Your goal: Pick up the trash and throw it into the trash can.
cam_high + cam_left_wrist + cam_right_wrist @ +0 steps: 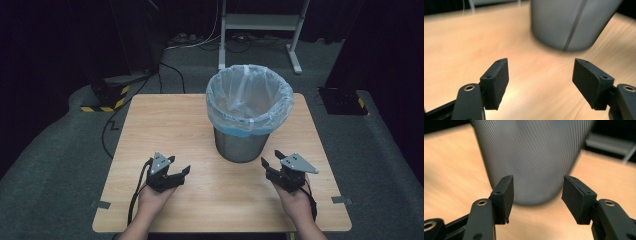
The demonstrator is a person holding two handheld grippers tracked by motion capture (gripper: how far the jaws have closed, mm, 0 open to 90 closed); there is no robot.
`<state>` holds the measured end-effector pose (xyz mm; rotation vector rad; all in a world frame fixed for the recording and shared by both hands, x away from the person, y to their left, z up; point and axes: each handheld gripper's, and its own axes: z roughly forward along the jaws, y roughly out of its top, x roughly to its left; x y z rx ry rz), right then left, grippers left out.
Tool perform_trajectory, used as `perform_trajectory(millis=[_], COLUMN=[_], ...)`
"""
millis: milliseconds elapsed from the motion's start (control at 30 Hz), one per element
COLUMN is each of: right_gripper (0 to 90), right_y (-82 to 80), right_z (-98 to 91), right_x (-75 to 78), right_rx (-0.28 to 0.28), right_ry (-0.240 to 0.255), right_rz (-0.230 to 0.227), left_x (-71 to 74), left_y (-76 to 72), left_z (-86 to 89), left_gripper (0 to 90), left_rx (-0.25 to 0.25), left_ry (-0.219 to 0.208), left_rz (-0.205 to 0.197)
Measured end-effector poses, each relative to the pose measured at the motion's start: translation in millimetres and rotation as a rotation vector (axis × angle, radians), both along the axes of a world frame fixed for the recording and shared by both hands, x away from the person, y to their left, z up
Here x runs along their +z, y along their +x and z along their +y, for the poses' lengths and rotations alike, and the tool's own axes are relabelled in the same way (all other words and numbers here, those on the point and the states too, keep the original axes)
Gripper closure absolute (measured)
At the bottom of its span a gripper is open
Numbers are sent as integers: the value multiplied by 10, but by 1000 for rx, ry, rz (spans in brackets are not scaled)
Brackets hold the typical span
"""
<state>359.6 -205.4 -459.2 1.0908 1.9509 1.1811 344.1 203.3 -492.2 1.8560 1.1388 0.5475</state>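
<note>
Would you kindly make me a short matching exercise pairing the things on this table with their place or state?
Things:
1. metal mesh bin
2. clear bin liner
3. left gripper
4. right gripper

Descriptions:
A. open, on the table's left side
B. folded over the rim
C. open, on the table's right side
D. stands upright on the wooden table

Pairs: 1-D, 2-B, 3-A, 4-C

Around you the grey carpeted floor (60, 150) ran into dark, unlit surroundings. Beyond the light wooden surface (165, 125) stood a white metal frame stand (260, 22), with black cables (170, 70) and yellow-and-black striped bases (105, 97) on the floor.
</note>
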Motion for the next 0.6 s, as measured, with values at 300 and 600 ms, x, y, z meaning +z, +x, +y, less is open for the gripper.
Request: perform_trajectory(millis=[300,600], right_gripper=[404,314], right_y=[96,76], right_z=[-268,-218], right_x=[-624,-634], right_rx=[-45,-64], right_ry=[-129,-92], right_rz=[262,321], left_x=[-341,-366], left_y=[-224,-269], left_z=[260,303], left_gripper=[275,260], left_rx=[84,133], left_ry=[188,126], left_rz=[93,121])
